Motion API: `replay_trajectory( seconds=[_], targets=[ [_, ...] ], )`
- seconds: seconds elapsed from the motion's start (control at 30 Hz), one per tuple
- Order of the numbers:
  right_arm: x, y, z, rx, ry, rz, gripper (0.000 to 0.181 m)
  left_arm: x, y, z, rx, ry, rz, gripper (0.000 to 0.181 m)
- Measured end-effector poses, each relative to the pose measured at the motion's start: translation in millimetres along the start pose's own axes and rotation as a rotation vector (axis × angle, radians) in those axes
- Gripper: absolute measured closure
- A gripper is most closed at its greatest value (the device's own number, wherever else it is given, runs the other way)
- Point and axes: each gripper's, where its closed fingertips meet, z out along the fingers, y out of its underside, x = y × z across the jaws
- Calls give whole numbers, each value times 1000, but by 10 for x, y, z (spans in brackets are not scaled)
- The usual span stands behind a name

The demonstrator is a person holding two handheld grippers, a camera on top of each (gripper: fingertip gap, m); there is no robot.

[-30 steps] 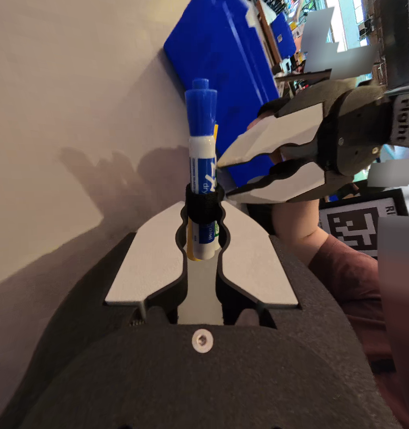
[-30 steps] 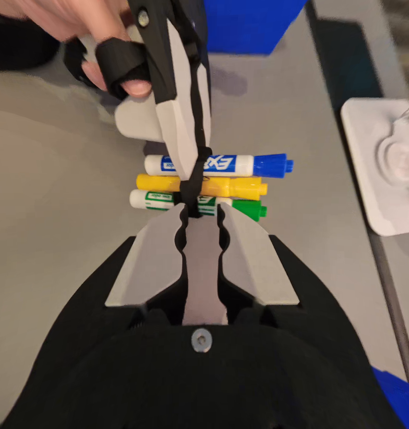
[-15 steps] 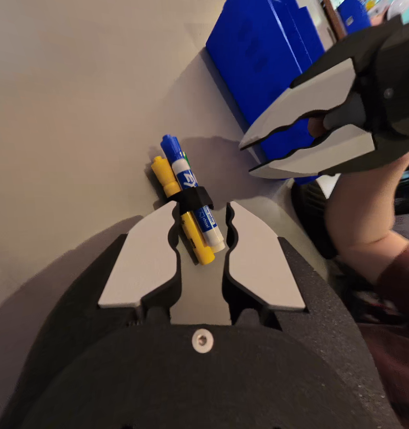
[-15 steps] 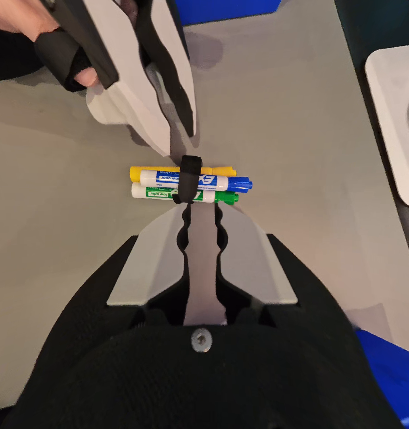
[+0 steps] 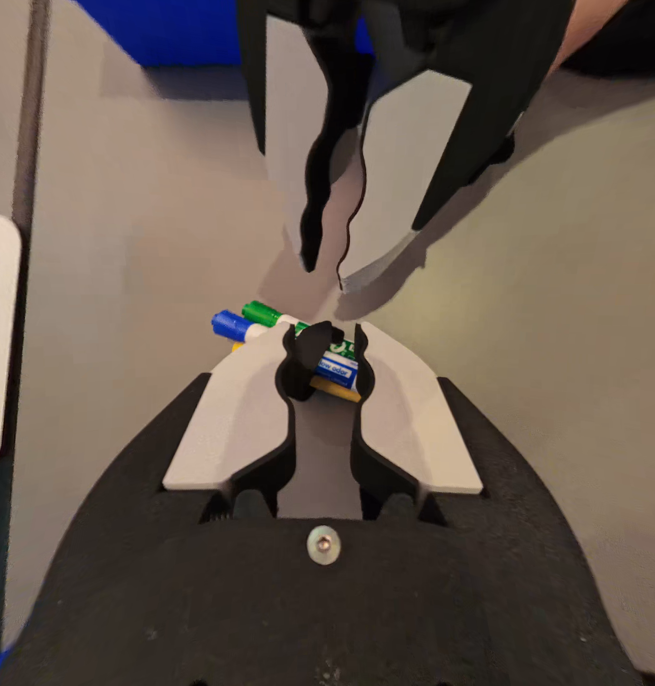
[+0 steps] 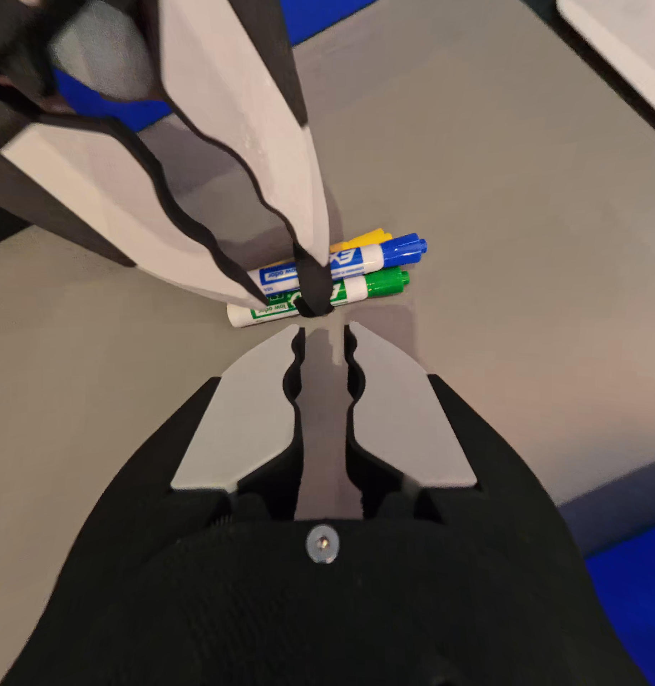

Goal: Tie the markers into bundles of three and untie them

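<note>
Bundle (image 6: 329, 276) of three markers, black strap (image 6: 313, 286), on grey table (image 6: 504, 222); left gripper (image 5: 322, 330) fingers spread astride it; right gripper (image 6: 322, 328) fingers spread, just near it.

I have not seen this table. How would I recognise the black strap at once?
On the grey table, between the two grippers, lies one bundle of three markers: blue, green and yellow. The black strap is the dark band wrapped around their middle. It is the only black, soft thing there, crossing the bright barrels, and the left gripper straddles it with parted fingers.
</note>
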Motion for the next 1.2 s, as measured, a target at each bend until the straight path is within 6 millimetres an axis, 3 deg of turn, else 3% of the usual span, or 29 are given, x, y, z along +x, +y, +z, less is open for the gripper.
replay_trajectory(
  seconds=[0.17,0.33,0.4,0.57,0.83,1.07,1.2],
  targets=[
    [-56,-18,-46,127,19,111,159,19,86,135,-91,122,157,151],
    [31,121,132,148,59,116,156,12,206,261,-203,150,292,153],
    [-27,97,194,170,29,85,155,26,289,315,-261,176,298,154],
    [-83,22,215,199,54,-20,150,-16,276,296,-245,178,279,158],
    [-126,7,307,231,-1,-33,147,-90,391,287,-224,154,272,166],
    [-207,-87,347,274,14,-176,157,-106,428,280,-203,142,224,167],
    [-144,-58,430,235,63,-164,161,-113,433,251,-197,153,177,173]
  ],
)
